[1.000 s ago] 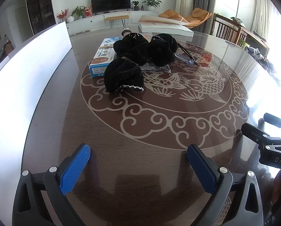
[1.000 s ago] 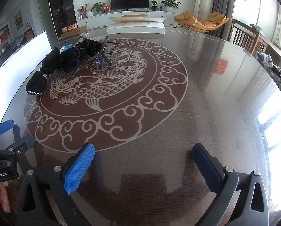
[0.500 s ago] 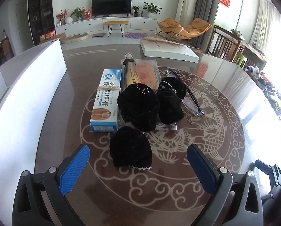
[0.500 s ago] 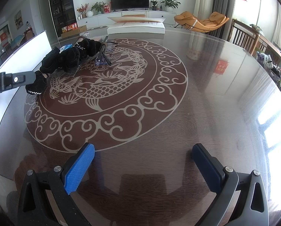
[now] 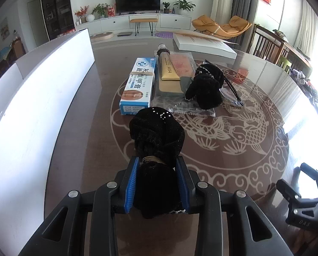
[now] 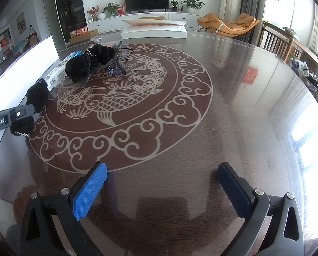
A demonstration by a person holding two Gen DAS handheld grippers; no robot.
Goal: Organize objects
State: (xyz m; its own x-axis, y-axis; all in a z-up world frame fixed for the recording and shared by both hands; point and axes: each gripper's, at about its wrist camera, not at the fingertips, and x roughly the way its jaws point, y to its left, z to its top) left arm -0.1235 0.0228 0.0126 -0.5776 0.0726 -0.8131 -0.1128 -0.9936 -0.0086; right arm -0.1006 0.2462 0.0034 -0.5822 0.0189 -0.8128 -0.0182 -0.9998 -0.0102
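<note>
A black velvet bundle [image 5: 156, 132] with a band round its middle sits between the blue pads of my left gripper [image 5: 157, 164]. The jaws are closing and the pads press on its lower half. From the right wrist view, the left gripper [image 6: 20, 115] holds this bundle [image 6: 37, 98] at the table's left side. Behind it lie a second black bundle [image 5: 205, 89], a blue-white ointment box [image 5: 137, 85], a gold tube [image 5: 168, 70] and glasses [image 5: 231, 91]. Over bare table, my right gripper [image 6: 163, 183] stands open with nothing in it.
The round dark table [image 6: 180, 128] bears a pale fish pattern. A long white box [image 5: 41, 85] runs along its left side. A flat white box [image 5: 203, 44] lies at the far edge. A clear plastic pack [image 5: 190, 108] lies under the pile. Chairs stand to the right.
My left gripper came up to the pile and its jaws went from wide open to pressing on the nearest black bundle. The right gripper has kept still.
</note>
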